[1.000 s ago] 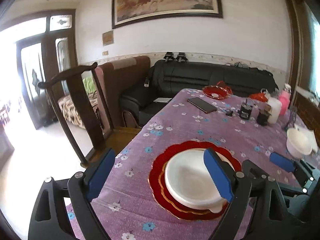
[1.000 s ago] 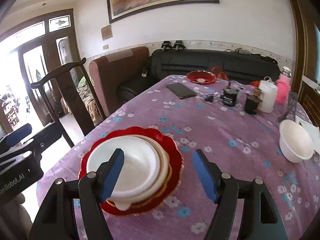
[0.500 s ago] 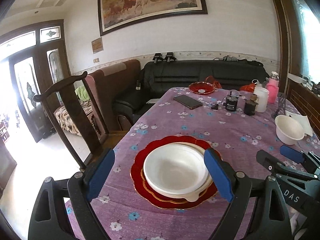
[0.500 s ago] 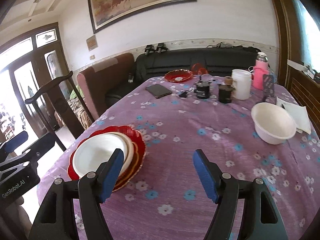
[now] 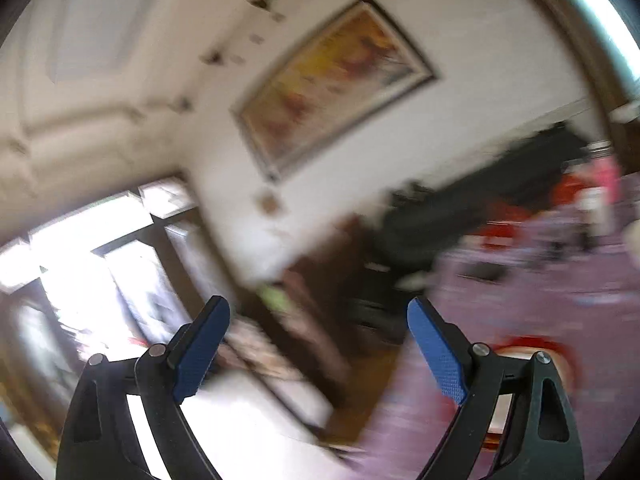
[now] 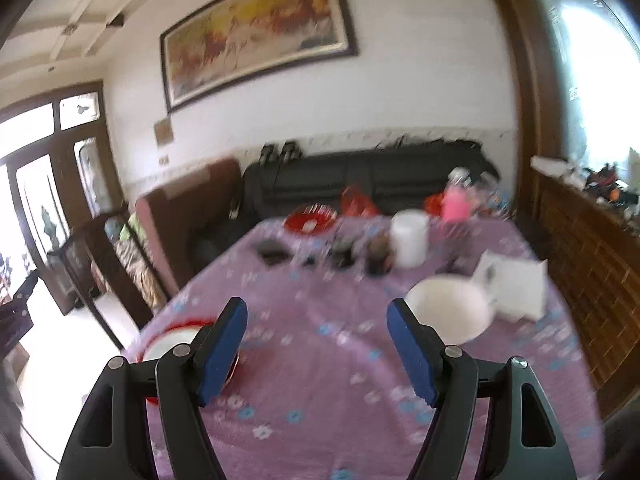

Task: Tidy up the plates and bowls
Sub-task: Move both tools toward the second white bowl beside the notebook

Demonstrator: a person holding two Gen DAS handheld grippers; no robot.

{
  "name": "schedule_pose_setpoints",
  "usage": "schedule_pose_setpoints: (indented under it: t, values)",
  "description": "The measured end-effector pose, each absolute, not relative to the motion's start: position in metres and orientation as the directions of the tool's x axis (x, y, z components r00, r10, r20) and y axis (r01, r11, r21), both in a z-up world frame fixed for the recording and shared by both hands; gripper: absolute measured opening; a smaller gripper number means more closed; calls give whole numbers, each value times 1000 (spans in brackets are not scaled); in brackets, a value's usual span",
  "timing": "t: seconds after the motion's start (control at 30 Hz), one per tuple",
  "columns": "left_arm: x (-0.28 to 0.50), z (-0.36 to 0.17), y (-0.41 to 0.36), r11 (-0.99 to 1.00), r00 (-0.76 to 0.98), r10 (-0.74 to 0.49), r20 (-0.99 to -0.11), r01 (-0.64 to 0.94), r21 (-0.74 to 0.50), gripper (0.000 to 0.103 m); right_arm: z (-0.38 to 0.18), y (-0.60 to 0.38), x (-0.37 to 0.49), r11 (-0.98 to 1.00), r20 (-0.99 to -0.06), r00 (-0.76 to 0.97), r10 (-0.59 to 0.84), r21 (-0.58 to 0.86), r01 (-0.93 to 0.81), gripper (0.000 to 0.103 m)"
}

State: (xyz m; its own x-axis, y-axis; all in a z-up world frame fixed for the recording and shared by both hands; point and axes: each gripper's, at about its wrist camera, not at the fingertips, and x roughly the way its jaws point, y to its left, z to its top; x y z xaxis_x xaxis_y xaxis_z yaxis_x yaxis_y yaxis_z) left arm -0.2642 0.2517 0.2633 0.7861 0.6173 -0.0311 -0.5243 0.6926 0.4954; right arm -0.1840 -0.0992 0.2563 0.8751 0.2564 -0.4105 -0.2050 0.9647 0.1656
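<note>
Your right tongs (image 6: 316,344) hang above the near end of the tabletop (image 6: 320,360) with the fingers spread wide and nothing between them. Your left tongs (image 5: 318,344) are just as wide and just as empty, but that camera is tilted hard and smeared — it looks mostly at the wall and the framed painting (image 5: 332,80), with only a red sliver of the red plate (image 5: 532,342) showing low on the right. From the right wrist view the sorting looks partly done: a white bowl sits nested on the red plate (image 6: 188,326) at the left near edge of the purple cloth, touching it, one stack. What is left, as far as I can judge, is the loose white bowl (image 6: 448,314) standing by itself on the right side, just beside a white folded napkin (image 6: 516,290) and well apart from the stack. A small red dish (image 6: 310,220) sits at the far end among bottles and cups — whether you count it as part of the job I cannot tell. Neither tool has hold of any crockery now, so the loose bowl is the likely next pick, and your right side is closer to it.
</note>
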Motion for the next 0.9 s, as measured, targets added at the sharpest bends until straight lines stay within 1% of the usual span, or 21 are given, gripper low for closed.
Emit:
schedule_pose_setpoints:
  t: [0.07,0.1,0.13,0.17,0.2,0.27,0.3,0.33,0.37,0.4,0.43,0.47,0.5,0.53,0.57,0.6,0.63,0.7,0.77,0.83,0.9]
  values:
    - [-262,299,286,534,676,731,90,-649,542,91,299,-123,-190,970,-372,900,226,176,-170,77]
    - [-261,309,297,476,636,760,131,-683,554,91,318,-132,-193,972,-353,912,210,173,-157,77]
    - [-258,325,311,385,572,797,194,-729,566,91,340,-141,-196,977,-330,926,185,164,-137,77]
    - [-255,344,327,269,487,830,273,-778,568,91,362,-149,-200,983,-302,941,151,148,-110,80]
    - [-253,356,338,181,419,846,331,-808,561,94,390,-158,-205,990,-266,959,99,119,-69,82]
    - [-250,386,361,-15,255,855,452,-858,513,98,423,-167,-212,996,-226,974,35,86,-16,90]
    - [-251,397,368,-50,215,856,471,-871,489,99,443,-174,-215,996,-202,979,7,83,10,90]
    - [-253,409,376,-56,190,866,463,-882,468,99,455,-179,-216,995,-189,982,-3,95,21,91]
    - [-255,421,381,-7,205,887,413,-890,456,99,466,-184,-218,993,-178,984,-5,117,26,92]
    - [-257,429,384,106,272,903,332,-890,443,99,474,-189,-218,989,-175,984,4,145,22,94]
    - [-259,431,383,181,322,904,281,-884,431,99,476,-192,-216,986,-183,983,18,164,13,96]
    - [-260,429,380,306,410,890,198,-860,408,99,473,-193,-212,984,-197,980,32,180,4,96]
    - [-257,422,372,429,506,855,116,-813,393,100,464,-191,-207,981,-215,976,42,194,0,96]
    - [-256,417,366,500,564,823,66,-776,384,100,454,-188,-201,980,-233,971,51,199,-4,96]
    - [-251,405,353,620,658,753,-18,-700,356,100,441,-185,-195,980,-255,965,65,198,-13,96]
    - [-249,396,342,700,720,690,-73,-638,322,100,420,-178,-185,982,-293,952,84,185,-30,96]
    - [-246,380,324,804,803,580,-137,-537,254,100,405,-174,-182,984,-314,945,89,173,-35,96]
    - [-241,357,298,887,873,455,-178,-426,177,100,360,-166,-173,986,-349,931,105,156,-52,96]
    - [-231,321,257,951,929,306,-208,-289,109,100,318,-163,-167,986,-366,922,122,153,-70,96]
    - [-221,294,227,975,947,220,-236,-208,74,100,269,-165,-156,984,-397,910,117,170,-53,96]
    - [-206,264,190,990,952,140,-274,-131,48,100,230,-167,-140,978,-452,881,143,199,-56,96]
